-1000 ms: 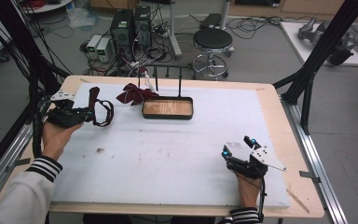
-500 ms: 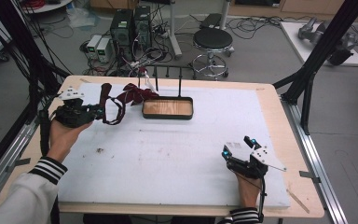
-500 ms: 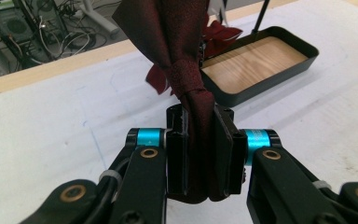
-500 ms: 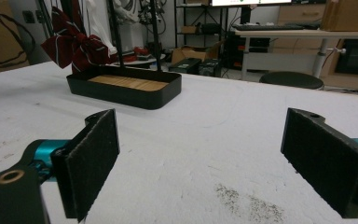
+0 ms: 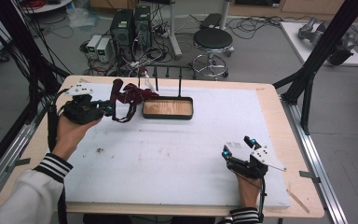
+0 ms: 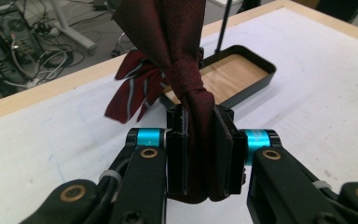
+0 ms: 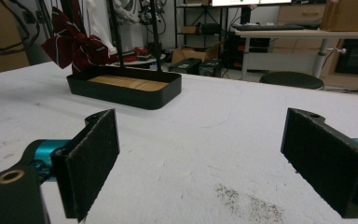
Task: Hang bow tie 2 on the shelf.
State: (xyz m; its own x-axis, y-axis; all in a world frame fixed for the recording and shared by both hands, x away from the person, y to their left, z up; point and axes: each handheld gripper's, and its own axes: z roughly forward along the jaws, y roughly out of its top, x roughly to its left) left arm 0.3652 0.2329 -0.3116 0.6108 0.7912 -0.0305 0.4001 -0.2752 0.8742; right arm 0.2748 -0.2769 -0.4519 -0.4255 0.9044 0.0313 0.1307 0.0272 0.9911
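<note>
Your left claw is squeezing the dark red tie tight between its 2 black jaws, right under the knot. You are holding the tie up off the white table cover, and the striped end of the tie is hanging out past the tips of the claw, a little to its left, close to the table.

Here is what could go wrong. The jaws are pinching only a thin bit of cloth, so the tie could be slipping out if you are shaking or tugging fast. The loose end is dangling, so it could be catching on the thin black posts just past the claw, or on the rim of the tray.

The black tray is sitting just in front of the left claw and a little to its right. Its wooden floor is looking bare, with nothing lying in it. The tie is not in the tray yet.

Your right claw is resting low near the table with its 2 jaws wide apart, holding nothing. The tray is sitting well ahead of it and to its left, and some small dark crumbs are lying just in front of it.
</note>
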